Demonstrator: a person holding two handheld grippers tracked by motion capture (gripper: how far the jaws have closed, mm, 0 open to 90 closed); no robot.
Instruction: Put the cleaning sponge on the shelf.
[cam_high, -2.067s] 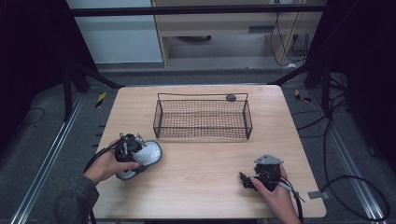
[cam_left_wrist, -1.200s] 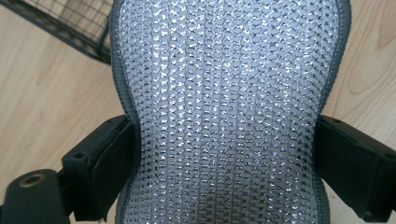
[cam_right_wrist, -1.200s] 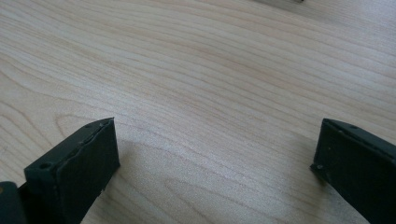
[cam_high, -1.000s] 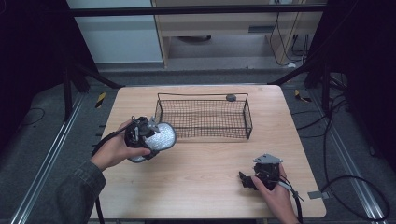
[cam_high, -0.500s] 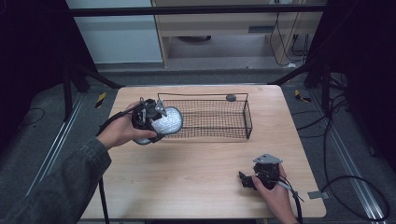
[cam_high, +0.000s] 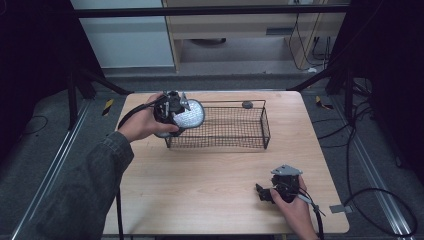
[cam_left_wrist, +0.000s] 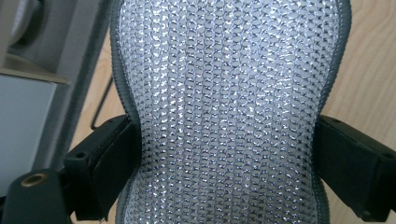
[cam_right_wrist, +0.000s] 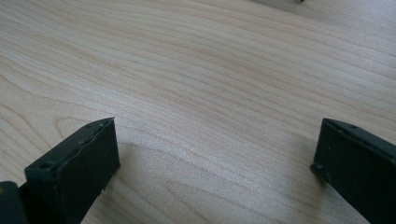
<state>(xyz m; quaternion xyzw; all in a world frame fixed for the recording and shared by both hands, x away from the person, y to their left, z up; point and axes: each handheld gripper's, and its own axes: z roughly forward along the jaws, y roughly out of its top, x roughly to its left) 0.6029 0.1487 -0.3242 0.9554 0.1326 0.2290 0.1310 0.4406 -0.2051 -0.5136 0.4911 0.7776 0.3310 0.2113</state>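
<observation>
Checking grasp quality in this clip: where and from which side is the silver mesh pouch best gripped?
At its narrowed waist, from the flat sides. In the left gripper view, the silver mesh pouch pinches inward between the left gripper pads, which press both grey-piped edges; its wider ends likely keep it from slipping. In the high view, it hangs at the wire basket corner.

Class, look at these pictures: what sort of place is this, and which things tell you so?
Probably a lab or recording workspace: a bare wooden table between dark frame rails, loose cables on the floor, and a wire basket set out for handling trials.
</observation>
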